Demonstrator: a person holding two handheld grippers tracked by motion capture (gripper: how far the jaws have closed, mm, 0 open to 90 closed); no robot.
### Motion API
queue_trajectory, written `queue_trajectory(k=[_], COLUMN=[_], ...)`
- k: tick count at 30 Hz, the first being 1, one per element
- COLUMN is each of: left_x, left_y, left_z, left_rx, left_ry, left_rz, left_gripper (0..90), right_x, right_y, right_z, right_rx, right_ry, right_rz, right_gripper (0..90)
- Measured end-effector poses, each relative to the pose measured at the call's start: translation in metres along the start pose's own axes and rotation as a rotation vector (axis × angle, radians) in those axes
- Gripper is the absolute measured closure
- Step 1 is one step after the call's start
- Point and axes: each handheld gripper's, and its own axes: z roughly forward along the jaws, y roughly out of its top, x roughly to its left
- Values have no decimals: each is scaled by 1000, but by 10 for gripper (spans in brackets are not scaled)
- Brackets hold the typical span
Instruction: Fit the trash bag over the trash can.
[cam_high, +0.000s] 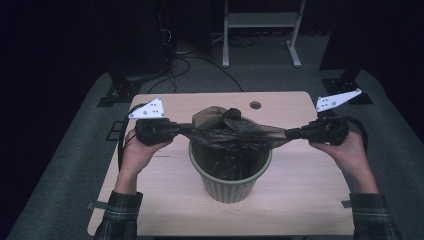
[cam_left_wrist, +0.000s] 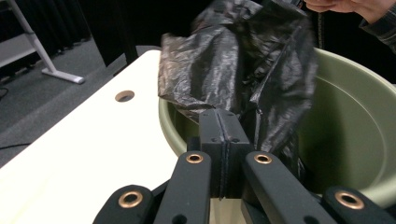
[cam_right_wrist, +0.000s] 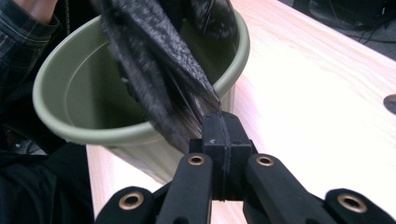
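A black plastic bag (cam_high: 230, 132) is stretched sideways over a green round bin (cam_high: 230, 189) in the middle of the table. My left gripper (cam_high: 189, 129) is shut on the bag's left edge, and my right gripper (cam_high: 290, 134) is shut on its right edge. In the left gripper view the jaws (cam_left_wrist: 225, 114) meet on crumpled bag film (cam_left_wrist: 233, 60) at the bin's rim (cam_left_wrist: 355, 116). In the right gripper view the jaws (cam_right_wrist: 222, 116) pinch a taut fold of the bag (cam_right_wrist: 154, 70) above the bin (cam_right_wrist: 84, 93). The bag's lower part hangs inside the bin.
The light wooden table (cam_high: 300, 195) has a round cable hole (cam_high: 255, 105) at its far edge. A white stand (cam_high: 260, 20) and loose cables (cam_high: 180, 65) lie on the grey floor beyond. Dark curtains surround the area.
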Motion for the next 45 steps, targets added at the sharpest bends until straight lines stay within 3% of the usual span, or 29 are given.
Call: queue_trajectory(k=[1, 2, 5, 8, 13, 18, 21, 24, 27, 28, 29, 31, 32, 37, 38, 39, 45], left_x=[0, -2, -4, -7, -9, -10, -10, -10, -10, -10, -10, -10, -10, -7, -4, -4, 0], left_y=[-1, -1, 1, 4, 5, 6, 6, 6, 6, 6, 6, 6, 5, -1, -6, -6, -17], left_z=[-1, -1, 2, 8, 10, 9, 8, 6, 6, 6, 6, 5, 5, -1, -5, -5, -14], left_rx=[-3, -8, -10, -6, -7, -21, -23, -26, -28, -29, -29, -29, -26, -11, -13, -13, -10], left_ry=[-3, -11, -23, -35, -43, -49, -52, -49, -50, -51, -51, -53, -51, -30, -22, -22, 0], left_rz=[1, 5, 15, 25, 27, 28, 28, 32, 32, 32, 32, 31, 33, 18, 1, 1, -17], left_gripper=[895, 893, 891, 887, 886, 887, 886, 887, 887, 887, 887, 891, 895, 897, 897, 897, 897], right_x=[0, 1, 5, 16, 28, 42, 41, 34, 33, 32, 32, 33, 33, 30, 24, 24, 3], right_y=[-1, 2, 9, 33, 56, 78, 81, 81, 80, 79, 79, 78, 78, 75, 71, 71, 50], right_z=[-1, -3, -5, 4, 22, 56, 68, 89, 96, 102, 102, 106, 105, 94, 80, 80, 37], right_rx=[0, -28, -60, -81, -79, -37, -6, 47, 64, 80, 80, 85, 85, 50, 15, 15, -69], right_ry=[-2, -6, -2, 3, 53, 103, 89, 106, 117, 120, 120, 110, 103, 74, 42, 42, -58], right_rz=[-4, 8, -2, -50, -93, -138, -143, -129, -126, -125, -125, -144, -150, -151, -143, -143, -101], right_gripper=[889, 693, 648, 571, 547, 550, 551, 506, 466, 546, 546, 832, 891, 895, 897, 897, 900])
